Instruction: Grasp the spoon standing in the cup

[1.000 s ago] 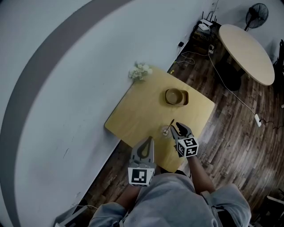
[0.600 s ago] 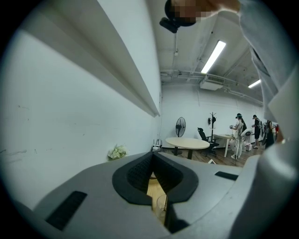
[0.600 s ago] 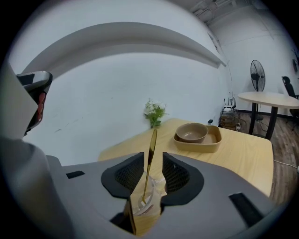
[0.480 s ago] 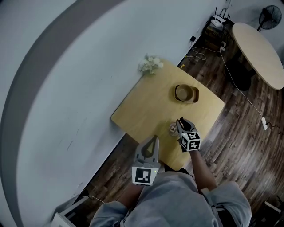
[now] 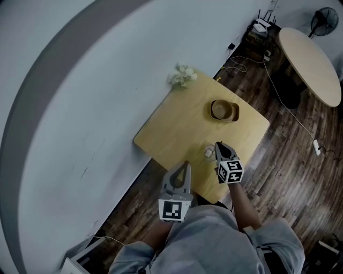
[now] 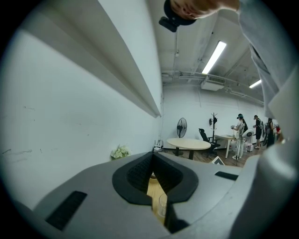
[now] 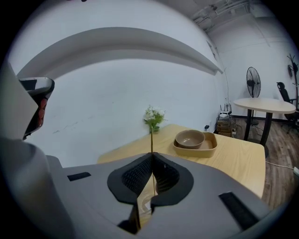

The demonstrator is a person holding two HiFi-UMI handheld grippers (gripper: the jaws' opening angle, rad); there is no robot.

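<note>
A small clear cup (image 5: 208, 152) stands near the front of the light wooden table (image 5: 177, 128). The thin spoon (image 7: 151, 137) rises upright out of it, and my right gripper (image 5: 218, 145) is shut on its handle just above the cup. In the right gripper view the handle sticks up from the closed jaw tips of the right gripper (image 7: 152, 154), with the cup's rim (image 7: 146, 201) below them. My left gripper (image 5: 185, 164) hovers at the table's front edge, left of the cup, shut and holding nothing. The left gripper (image 6: 153, 154) shows the cup (image 6: 161, 205) through its lower gap.
A brown bowl (image 5: 223, 109) sits in a tan tray (image 5: 235, 113) on the table's far side. White flowers (image 5: 182, 76) stand at the far corner by the wall. A round table (image 5: 313, 59), a fan (image 5: 326, 13) and floor cables (image 5: 292, 118) lie to the right.
The right gripper's jaws were open beside the cup and have closed on the spoon handle. The left gripper has barely moved.
</note>
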